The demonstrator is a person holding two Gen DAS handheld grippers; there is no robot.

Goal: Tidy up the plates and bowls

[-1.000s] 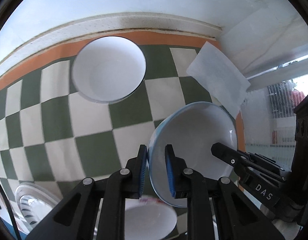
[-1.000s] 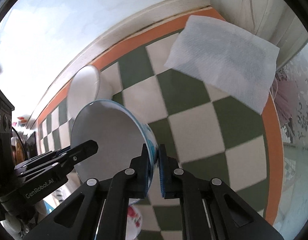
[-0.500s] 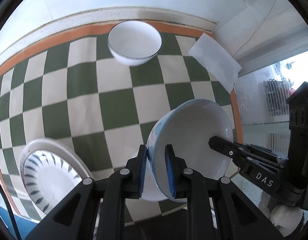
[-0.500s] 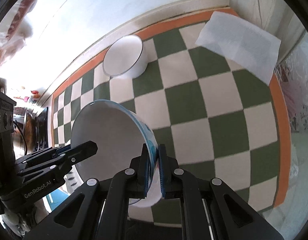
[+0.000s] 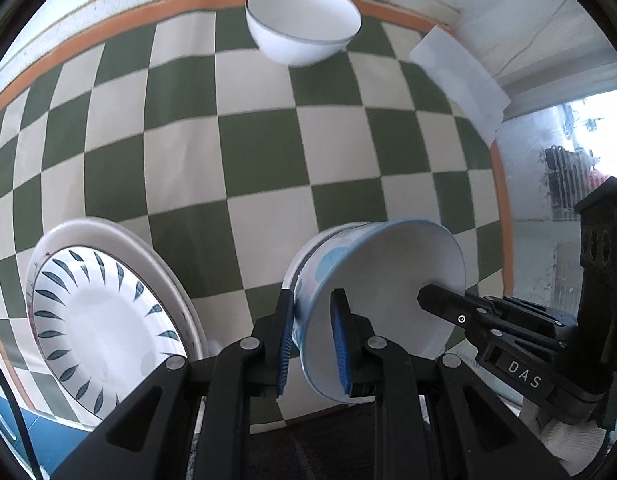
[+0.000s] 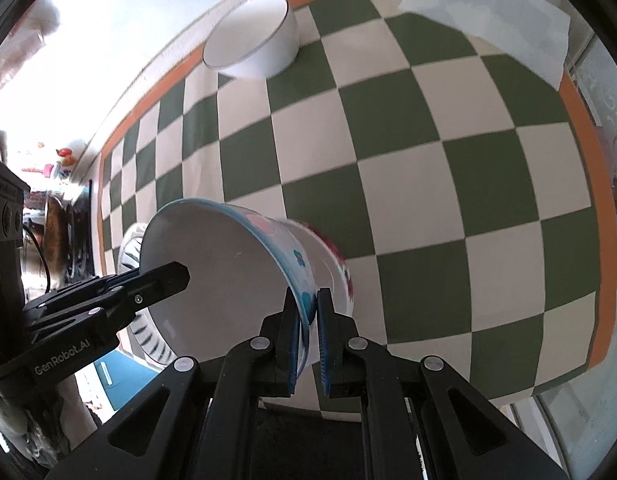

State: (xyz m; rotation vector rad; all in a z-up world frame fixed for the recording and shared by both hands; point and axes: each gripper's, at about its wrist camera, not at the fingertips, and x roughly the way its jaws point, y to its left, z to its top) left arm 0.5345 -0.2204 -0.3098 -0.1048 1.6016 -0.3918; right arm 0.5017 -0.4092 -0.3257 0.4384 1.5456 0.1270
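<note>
A blue-patterned bowl [image 5: 384,276] is held tilted between both grippers over the checked cloth near the table's front edge. My left gripper [image 5: 313,334] is shut on its left rim. My right gripper [image 6: 306,326] is shut on its right rim [image 6: 244,272]. It sits partly over another bowl with red flowers [image 6: 336,276], mostly hidden beneath it. A plain white bowl [image 5: 302,24] stands at the far edge; it also shows in the right wrist view [image 6: 252,40]. A leaf-patterned plate [image 5: 96,320] lies on a white plate at the front left.
A white paper towel [image 5: 460,80] lies at the far right corner, also seen in the right wrist view [image 6: 488,12]. The green and cream checked cloth [image 5: 260,152] has an orange border. A wall runs along the far side.
Both grippers have drawn back toward the table's front edge with the blue bowl, which now sits over the flowered bowl. The white bowl and towel look farther away.
</note>
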